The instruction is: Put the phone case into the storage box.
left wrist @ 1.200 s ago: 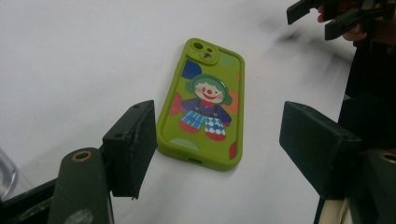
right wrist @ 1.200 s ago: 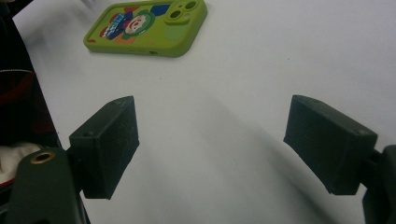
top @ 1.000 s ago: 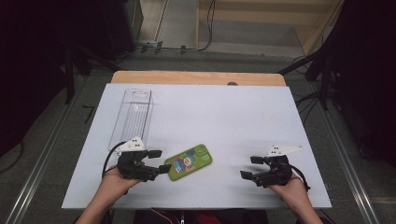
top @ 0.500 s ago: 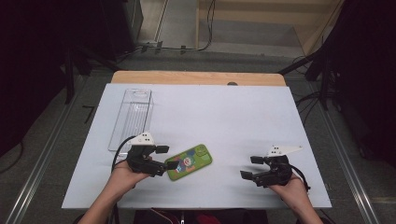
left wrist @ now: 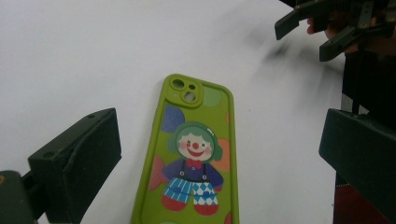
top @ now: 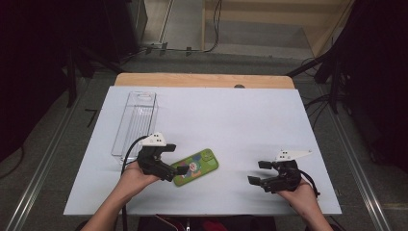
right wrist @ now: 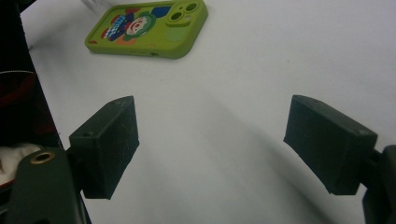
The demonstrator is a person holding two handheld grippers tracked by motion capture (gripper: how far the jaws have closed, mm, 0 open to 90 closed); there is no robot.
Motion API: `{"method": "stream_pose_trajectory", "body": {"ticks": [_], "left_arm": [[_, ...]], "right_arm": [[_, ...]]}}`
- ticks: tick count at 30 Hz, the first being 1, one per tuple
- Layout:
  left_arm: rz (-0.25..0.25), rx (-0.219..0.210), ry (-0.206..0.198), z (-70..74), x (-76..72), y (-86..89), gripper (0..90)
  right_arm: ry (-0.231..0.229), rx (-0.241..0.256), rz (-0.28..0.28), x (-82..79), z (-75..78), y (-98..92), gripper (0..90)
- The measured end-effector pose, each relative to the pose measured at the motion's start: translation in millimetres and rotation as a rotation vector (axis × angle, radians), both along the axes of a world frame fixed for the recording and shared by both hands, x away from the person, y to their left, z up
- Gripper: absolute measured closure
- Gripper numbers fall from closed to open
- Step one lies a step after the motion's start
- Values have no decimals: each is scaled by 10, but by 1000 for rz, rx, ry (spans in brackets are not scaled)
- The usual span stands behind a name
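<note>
the green phone case (top: 196, 166) lies flat, clown side up, near the front middle of the white table (top: 240, 120) — its long axis slants, camera end toward the far right. the left gripper (top: 175, 163) straddles its near-left end, jaws apart, not clamped. the right gripper (top: 257, 172) rests well apart — jaws wide.

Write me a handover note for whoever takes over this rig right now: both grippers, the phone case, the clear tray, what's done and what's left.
Left gripper: open, jaws straddling the near end of the green clown-print phone case, not closed on it.
Right gripper: open, holding nothing, over bare white table, well apart from the case.
The case lies flat, camera cutout pointing away from the left gripper. The clear plastic tray stands at the table's left, seemingly with nothing in it.
Done: approach only. Left: grasp the case; probably move it to the tray.
</note>
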State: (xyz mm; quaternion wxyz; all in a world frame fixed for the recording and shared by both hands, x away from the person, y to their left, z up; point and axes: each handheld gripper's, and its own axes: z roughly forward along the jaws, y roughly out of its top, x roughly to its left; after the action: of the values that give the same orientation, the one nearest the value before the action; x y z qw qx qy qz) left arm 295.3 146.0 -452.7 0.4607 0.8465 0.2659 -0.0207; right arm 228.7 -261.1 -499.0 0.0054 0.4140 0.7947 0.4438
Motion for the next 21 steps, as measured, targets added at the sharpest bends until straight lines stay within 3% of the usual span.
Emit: {"method": "stream_pose_trajectory", "body": {"ticks": [21], "left_arm": [[-25,27,-19,-55,165,-288,0]], "right_arm": [[-1,-2,2,2,0,2,155]]}}
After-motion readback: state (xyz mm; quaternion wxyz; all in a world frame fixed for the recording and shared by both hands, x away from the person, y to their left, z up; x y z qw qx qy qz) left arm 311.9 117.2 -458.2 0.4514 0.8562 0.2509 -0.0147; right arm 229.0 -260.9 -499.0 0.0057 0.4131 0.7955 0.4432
